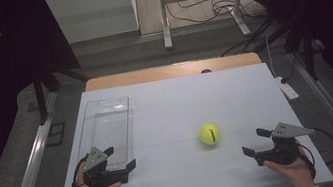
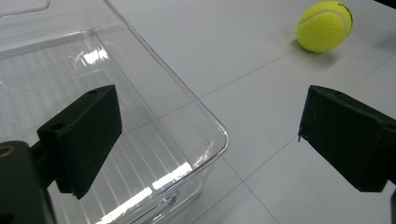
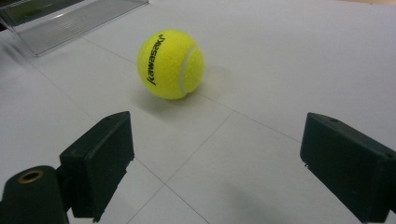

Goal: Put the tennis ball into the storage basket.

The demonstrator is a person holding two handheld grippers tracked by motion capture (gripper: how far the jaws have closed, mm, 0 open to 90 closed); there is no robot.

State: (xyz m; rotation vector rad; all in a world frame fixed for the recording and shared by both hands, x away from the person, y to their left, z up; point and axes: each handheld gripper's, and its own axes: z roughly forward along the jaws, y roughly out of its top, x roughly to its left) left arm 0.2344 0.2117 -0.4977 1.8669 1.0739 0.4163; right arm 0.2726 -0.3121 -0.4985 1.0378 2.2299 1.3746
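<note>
A yellow tennis ball (image 1: 209,134) rests on the white table (image 1: 177,107), right of centre; it also lies far off in the left gripper view (image 2: 324,25) and close ahead in the right gripper view (image 3: 171,64). A clear plastic tray (image 1: 108,129) lies at the left. My left gripper (image 1: 119,157) stands open at the tray's near end, one jaw over the tray (image 2: 84,70), nothing between the jaws. My right gripper (image 1: 255,141) is open near the front right, apart from the ball, which lies to its left.
A white power strip (image 1: 287,87) lies at the table's right edge. Beyond the far wooden edge (image 1: 171,71) stand a metal frame and loose cables on the floor. Dark curtains flank both sides.
</note>
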